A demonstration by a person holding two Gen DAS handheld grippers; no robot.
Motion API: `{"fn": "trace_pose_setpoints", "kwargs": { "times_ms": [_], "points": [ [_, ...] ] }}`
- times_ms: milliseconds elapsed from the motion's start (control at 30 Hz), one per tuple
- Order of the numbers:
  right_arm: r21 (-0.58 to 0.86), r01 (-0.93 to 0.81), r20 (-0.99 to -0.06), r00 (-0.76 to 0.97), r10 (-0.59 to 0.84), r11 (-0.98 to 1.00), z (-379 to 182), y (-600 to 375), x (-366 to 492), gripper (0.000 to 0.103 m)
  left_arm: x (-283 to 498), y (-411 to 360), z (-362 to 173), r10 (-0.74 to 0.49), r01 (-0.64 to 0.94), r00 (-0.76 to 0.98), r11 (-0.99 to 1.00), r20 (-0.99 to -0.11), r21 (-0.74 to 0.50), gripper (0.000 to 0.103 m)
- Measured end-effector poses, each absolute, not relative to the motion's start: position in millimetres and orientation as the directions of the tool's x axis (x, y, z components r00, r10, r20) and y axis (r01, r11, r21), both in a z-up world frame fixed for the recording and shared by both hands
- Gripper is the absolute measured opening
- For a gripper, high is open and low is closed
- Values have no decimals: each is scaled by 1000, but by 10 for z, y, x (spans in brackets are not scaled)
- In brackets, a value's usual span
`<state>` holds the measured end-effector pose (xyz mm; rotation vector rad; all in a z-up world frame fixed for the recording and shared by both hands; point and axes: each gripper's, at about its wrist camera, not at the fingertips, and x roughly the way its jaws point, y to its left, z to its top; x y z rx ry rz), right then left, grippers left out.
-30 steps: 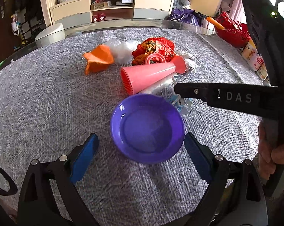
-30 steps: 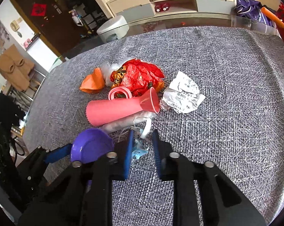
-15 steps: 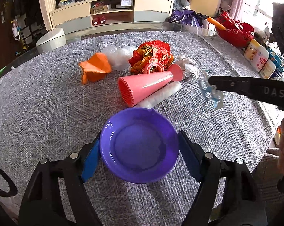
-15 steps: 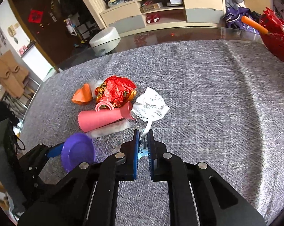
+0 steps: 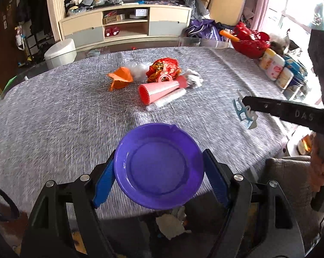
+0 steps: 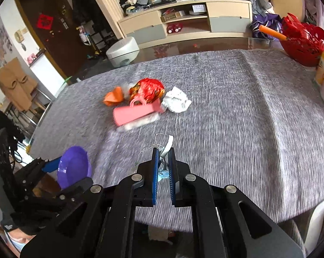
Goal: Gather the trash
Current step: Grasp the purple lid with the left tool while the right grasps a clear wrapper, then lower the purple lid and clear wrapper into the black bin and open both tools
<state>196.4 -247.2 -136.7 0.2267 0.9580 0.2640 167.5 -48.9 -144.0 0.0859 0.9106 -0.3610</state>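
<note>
My left gripper (image 5: 158, 163) is shut on a purple plastic dish (image 5: 159, 167), its blue pads pressing both rims, and holds it over the table's near edge. My right gripper (image 6: 162, 157) is shut on a small blue-and-white plastic scrap (image 6: 166, 145) with thin strings, lifted off the cloth. In the left wrist view that scrap (image 5: 245, 112) hangs from the right gripper's black finger. The trash pile lies mid-table: an orange wrapper (image 5: 120, 78), a red crumpled bag (image 5: 164, 68), a pink cone (image 5: 159, 90), a clear plastic sleeve (image 5: 167, 100) and white crumpled paper (image 5: 193, 79).
A grey cloth covers the table (image 5: 54, 118). A red basket (image 5: 250, 40) and several bottles (image 5: 273, 66) stand at the far right edge. Below the near edge, crumpled paper (image 5: 170, 225) lies in a dark space. A person's hand (image 5: 321, 172) grips the right tool.
The left gripper closed on the purple dish and lifted it back toward the near edge. The right gripper closed on the scrap and pulled it up and away from the pile.
</note>
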Motion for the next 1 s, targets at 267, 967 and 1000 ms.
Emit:
{"fn": "trace_pose_setpoints", "kwargs": {
  "times_ms": [267, 967, 1000],
  "points": [
    [317, -127, -772, 541, 334, 940, -1397, -2448, 1452, 11, 1050, -453, -1298, -302, 367, 566, 926, -767, -93, 73],
    [334, -94, -845, 410, 342, 938, -2186, -2196, 773, 11, 372, -457, -2297, -293, 335, 387, 928, -874, -163, 73],
    [333, -98, -849, 401, 344, 938, -2230, -2166, 775, 11, 369, -457, -2358, -292, 332, 374, 928, -880, -167, 73]
  ]
}}
